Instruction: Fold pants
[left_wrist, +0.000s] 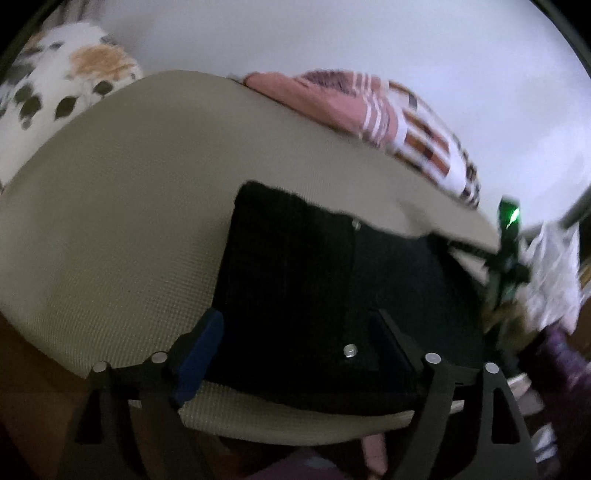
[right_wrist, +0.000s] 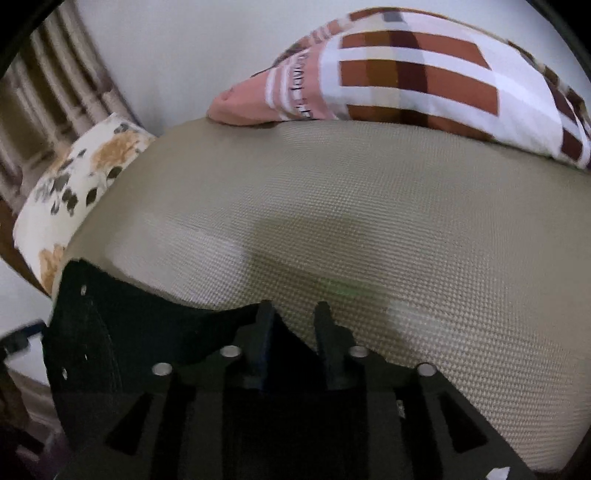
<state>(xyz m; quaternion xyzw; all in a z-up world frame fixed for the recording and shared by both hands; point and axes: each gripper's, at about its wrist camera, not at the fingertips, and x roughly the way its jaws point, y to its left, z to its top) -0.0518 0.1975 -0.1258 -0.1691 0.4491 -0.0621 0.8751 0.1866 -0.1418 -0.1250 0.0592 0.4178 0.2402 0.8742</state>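
While the black pants (left_wrist: 295, 280) are lying folded on the beige mat (left_wrist: 110, 229), limp and light, the left gripper (left_wrist: 295, 332) is being held wide and empty above them, the right gripper (right_wrist: 293, 317) part-open, nothing visibly gripped; a folded edge is judged the best hold.

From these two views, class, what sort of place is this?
Probably a bedroom: a textured beige mattress, a checked pillow and a floral pillow against a plain wall, with black pants laid out.
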